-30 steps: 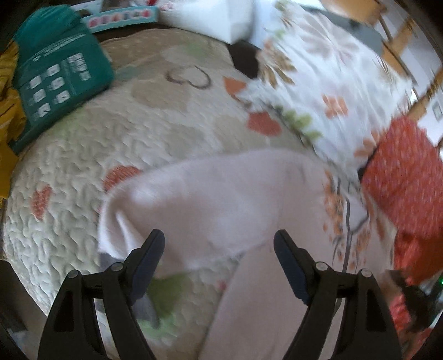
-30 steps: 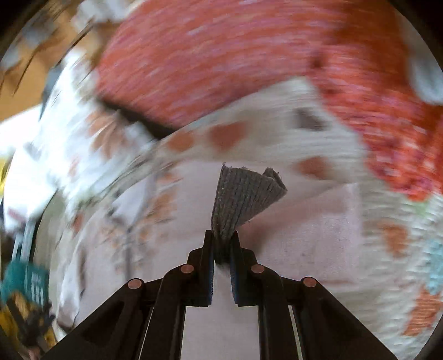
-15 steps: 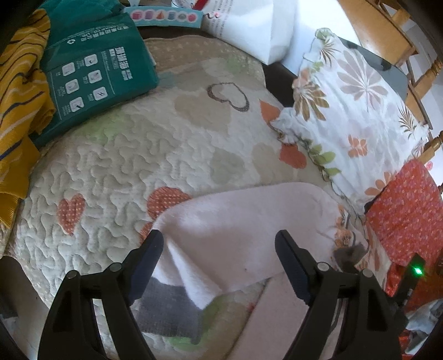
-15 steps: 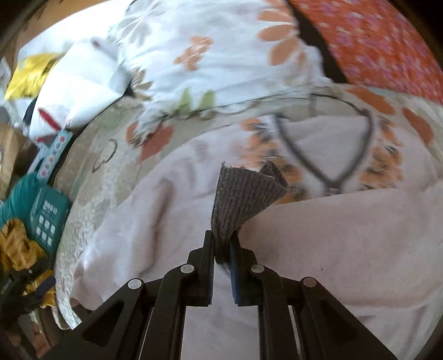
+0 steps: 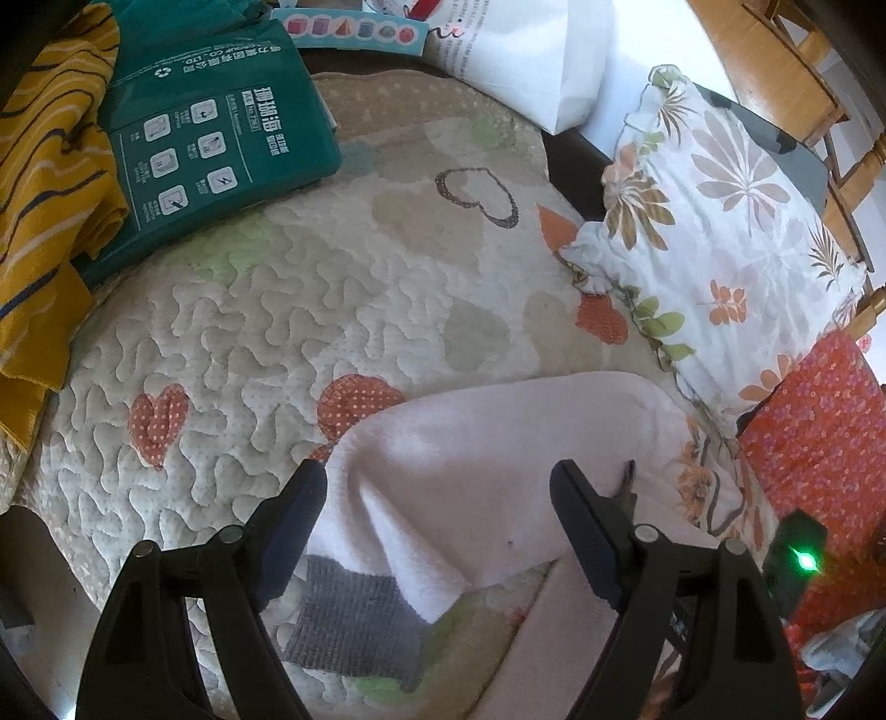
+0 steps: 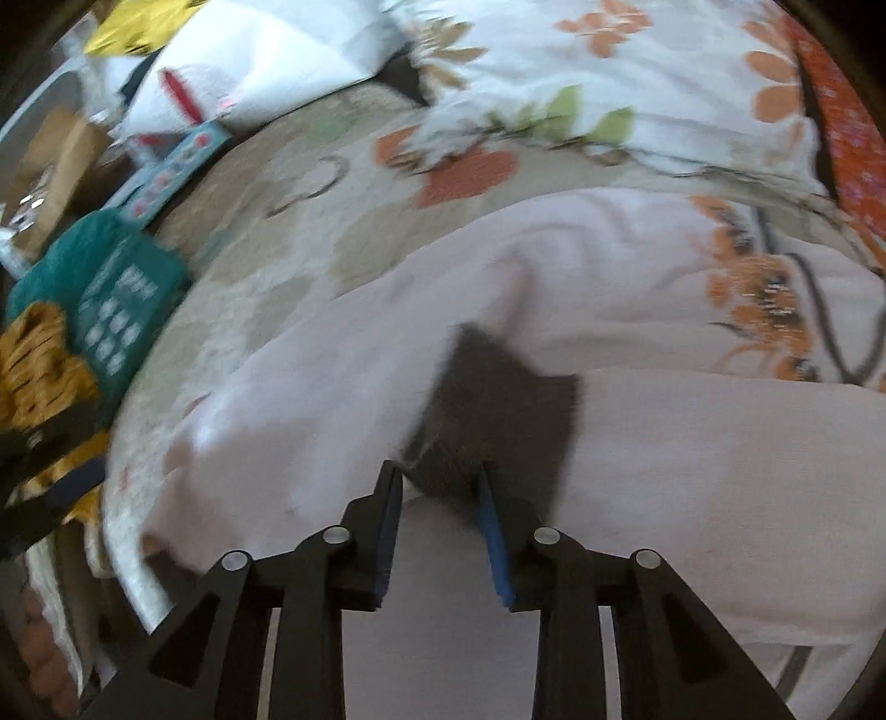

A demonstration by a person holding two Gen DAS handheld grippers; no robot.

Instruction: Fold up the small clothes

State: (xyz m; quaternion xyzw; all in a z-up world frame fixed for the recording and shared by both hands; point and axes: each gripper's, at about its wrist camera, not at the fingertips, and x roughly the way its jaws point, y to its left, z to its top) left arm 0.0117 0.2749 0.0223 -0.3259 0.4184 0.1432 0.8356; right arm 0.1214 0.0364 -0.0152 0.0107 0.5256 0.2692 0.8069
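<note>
One pink garment [image 5: 487, 459] was seen spread on the quilted bed cover [image 5: 310, 310], just beside the floral pillow [image 5: 720, 221]; it looked like small trousers with grey ribbed cuffs, though the exact cut could not be told. One grey cuff [image 5: 354, 626] lay flat on the cover under the left gripper [image 5: 437, 531], whose jaws were spread wide and held nothing, hovering over the pink fabric. A second grey cuff [image 6: 498, 410] lay on the pink cloth between the fingers of the right gripper [image 6: 437, 531], whose jaws stood parted with the cuff loose between them, so it was judged released; the view was blurred. The fabric was judged soft, light and limp, likely to sag and wrinkle when lifted, not fragile, not slippery. Best hold was judged to be the ribbed cuffs or a hem edge, pinched through both layers. Counted: one garment, two cuffs, one floral pillow, one red patterned cushion [image 5: 819, 443], one green package [image 5: 216, 138], one yellow striped cloth [image 5: 50, 183], one white bag [image 5: 531, 50].
</note>
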